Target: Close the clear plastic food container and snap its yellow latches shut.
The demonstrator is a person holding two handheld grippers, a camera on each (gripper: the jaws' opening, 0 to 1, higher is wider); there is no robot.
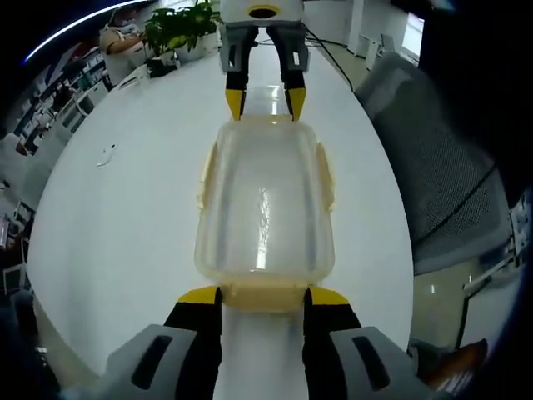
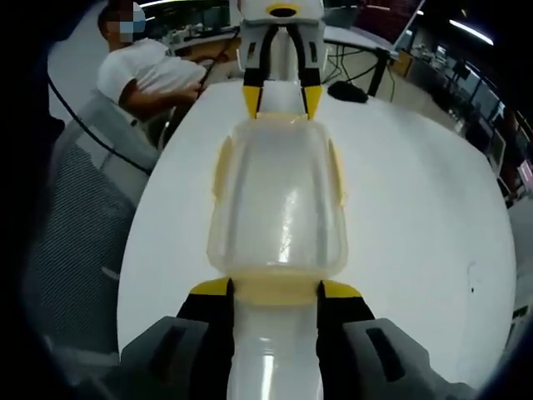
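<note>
Biggest risk from here, probably: squeezing one end latch (image 1: 260, 296) harder than the other, so the container (image 1: 265, 208) skates across the slick white table (image 1: 125, 233) instead of the tab clicking home. Could also tip up at one end if pushed from too low. Another worry: the lid not fully seated along the long sides, so a latch snaps onto nothing and pops back off.

Looks like a clear, rounded-rectangle tub with the lid already lying on top, sitting dead centre in both views, pale yellow latches along all four edges. Side tabs (image 1: 325, 175) seem to flare out a bit, so likely not snapped yet, though hard to be sure through the glare on the plastic.

Left gripper (image 1: 261, 296), bottom centre of the left gripper view: parted, yellow tips either side of the near end latch, touching or just beside it; not clamped on anything. Right gripper (image 2: 274, 288), bottom centre of the right gripper view: same story at the opposite end, spread apart and straddling that end's tab (image 2: 275, 287). Each also visible top centre of the other's view, facing back across the tub.
</note>
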